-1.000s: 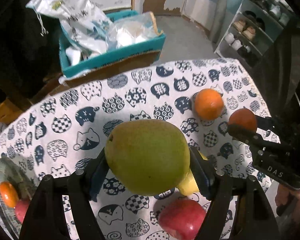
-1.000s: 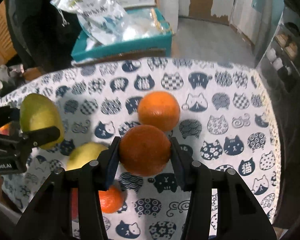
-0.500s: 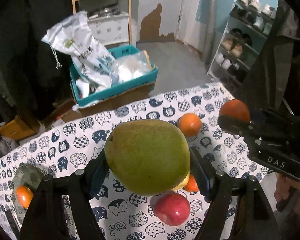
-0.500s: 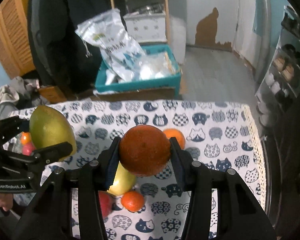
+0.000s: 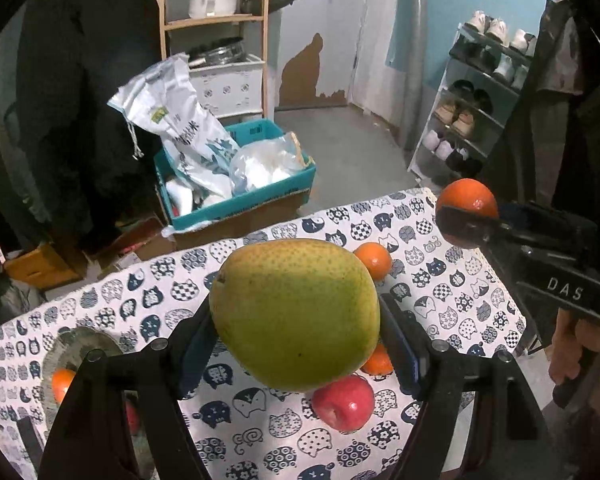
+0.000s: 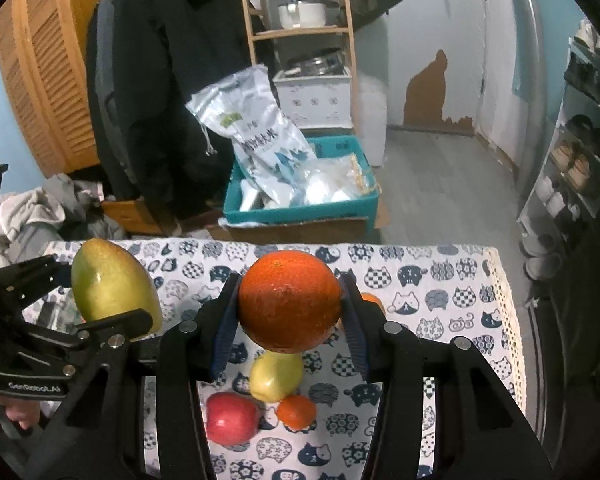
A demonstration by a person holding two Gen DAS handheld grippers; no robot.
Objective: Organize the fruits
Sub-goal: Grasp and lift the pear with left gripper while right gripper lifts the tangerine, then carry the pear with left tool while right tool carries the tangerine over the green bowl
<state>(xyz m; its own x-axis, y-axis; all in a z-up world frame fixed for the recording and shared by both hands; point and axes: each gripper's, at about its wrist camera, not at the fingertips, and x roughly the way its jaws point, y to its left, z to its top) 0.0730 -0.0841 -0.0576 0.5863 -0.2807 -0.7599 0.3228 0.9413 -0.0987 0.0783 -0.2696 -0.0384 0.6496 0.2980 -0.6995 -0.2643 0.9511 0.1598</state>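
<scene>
The cat-print surface [image 6: 440, 276] carries a red apple [image 6: 232, 418], yellow pear [image 6: 275, 376] and small oranges [image 6: 297, 412] grouped mid-surface; a plate [image 5: 80, 344] sits near its left edge.

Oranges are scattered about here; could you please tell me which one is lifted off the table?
The large orange clamped in the right tongs; the smaller oranges lie on the cat-print tablecloth.
</scene>
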